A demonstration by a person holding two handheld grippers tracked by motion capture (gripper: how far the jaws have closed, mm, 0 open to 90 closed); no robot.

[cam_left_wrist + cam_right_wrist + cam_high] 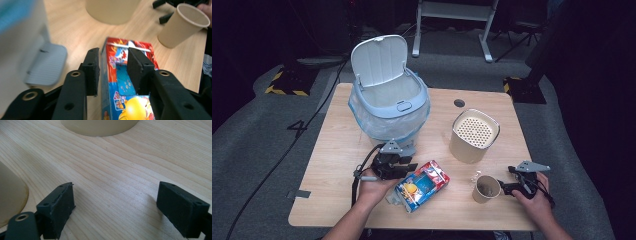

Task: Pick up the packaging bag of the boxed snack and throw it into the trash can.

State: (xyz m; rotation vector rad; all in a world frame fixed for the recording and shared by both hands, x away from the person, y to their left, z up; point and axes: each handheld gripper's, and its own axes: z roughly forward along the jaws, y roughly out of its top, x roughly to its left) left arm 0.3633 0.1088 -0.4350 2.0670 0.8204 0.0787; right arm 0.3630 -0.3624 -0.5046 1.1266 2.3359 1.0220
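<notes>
Carton [422, 185] on pale wooden table [337, 165], apparently grey carpet around.

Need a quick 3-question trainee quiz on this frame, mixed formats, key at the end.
1. True or false: the bin on the table has its lid up.
2. Which thing lies between the jaws of the left gripper? A) the paper cup B) the colourful carton C) the perforated beige canister
3. Fill in: the right gripper hangs over bare wood with its jaws ____.

Key: 1 true. 2 B; in the left gripper view the pads flank the carton's sides, though contact cannot be confirmed. 3 open; in the high view it sits just right of the paper cup.
</notes>
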